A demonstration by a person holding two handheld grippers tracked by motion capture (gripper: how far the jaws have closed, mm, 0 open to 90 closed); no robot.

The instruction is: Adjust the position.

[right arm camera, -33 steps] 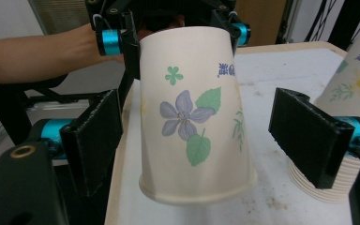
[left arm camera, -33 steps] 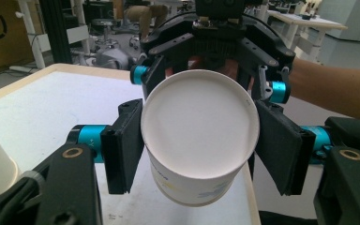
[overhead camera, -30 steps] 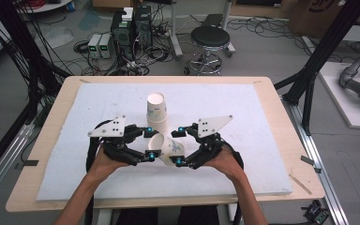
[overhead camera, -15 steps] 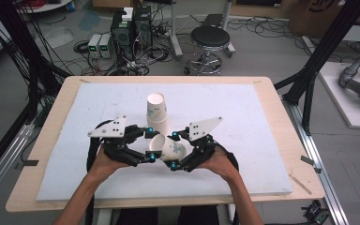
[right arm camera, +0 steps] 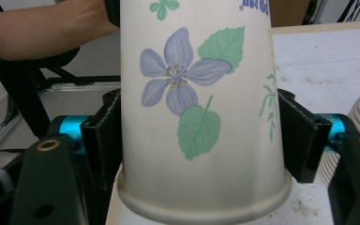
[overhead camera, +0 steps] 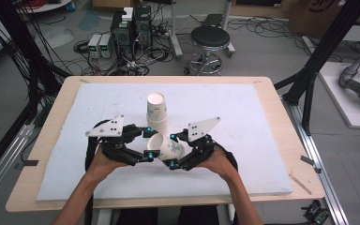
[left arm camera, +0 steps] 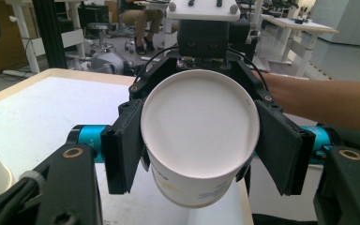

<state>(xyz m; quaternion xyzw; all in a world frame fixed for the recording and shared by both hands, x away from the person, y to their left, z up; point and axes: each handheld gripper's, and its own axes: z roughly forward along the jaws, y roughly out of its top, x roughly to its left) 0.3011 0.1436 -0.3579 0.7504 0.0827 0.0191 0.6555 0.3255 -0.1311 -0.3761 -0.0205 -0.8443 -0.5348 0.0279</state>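
My right gripper [overhead camera: 174,151] clamps the paper cup [overhead camera: 168,147] on its side, just before the cup stack [overhead camera: 156,112]; my left gripper [overhead camera: 149,142] stands released around its mouth.

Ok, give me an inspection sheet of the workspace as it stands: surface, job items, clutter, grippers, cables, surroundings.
Surface: white foam mat on a light wooden table; a few specks on it in the right gripper view.
Job's things: white paper cup with a purple flower print, lying tilted between both grippers, mouth toward the left gripper; upside-down stack of white paper cups just behind it.
Clutter: nothing seen on the mat.
Grippers: left gripper jaws around the cup's mouth end; right gripper jaws pressed on the cup's sides.
Cables: black cables trail from the grippers.
Surroundings: black round stool, computer towers, floor wiring.
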